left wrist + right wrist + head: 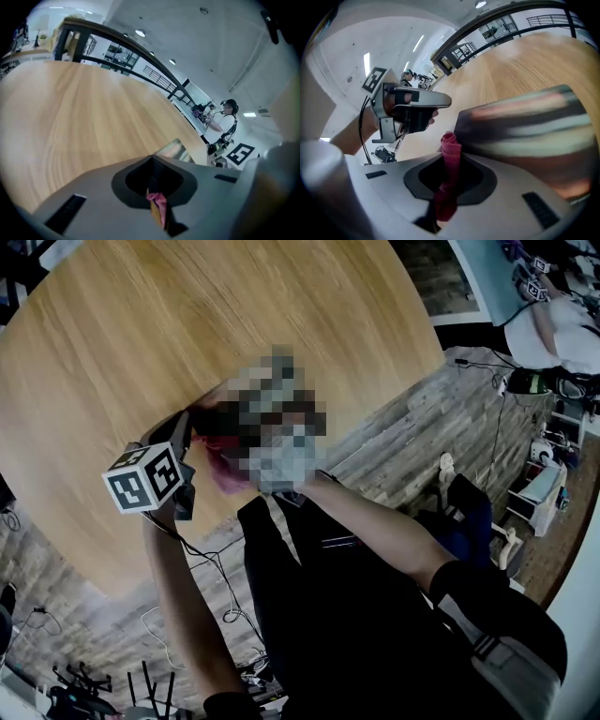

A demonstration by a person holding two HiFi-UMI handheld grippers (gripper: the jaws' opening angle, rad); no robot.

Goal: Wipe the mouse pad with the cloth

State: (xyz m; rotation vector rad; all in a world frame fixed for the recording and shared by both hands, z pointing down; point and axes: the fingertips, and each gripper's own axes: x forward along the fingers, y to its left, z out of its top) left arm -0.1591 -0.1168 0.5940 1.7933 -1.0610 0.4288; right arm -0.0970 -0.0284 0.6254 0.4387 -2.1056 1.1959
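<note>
Both grippers are held close together over the near edge of the round wooden desk.

- **Left hand-held gripper**: closed, with a pink scrap of cloth pinched between the jaws. A yellowish strip sits alongside it; I cannot tell what that is.
- **Right hand-held gripper**: also closed on the cloth, and a rolled pink fold stands up out of the jaws.
- **Mouse pad**: striped and blurred. It is just beside the cloth on the right, with its dark edge next to the fold. In the left gripper view only a corner shows past the gripper body. I cannot tell whether it lies flat on the desk.
- **Desk:** the top is bare wood from the grippers to the far rim, with wide room on all sides.
- **Past the near rim:** plank floor with loose cables.
</note>
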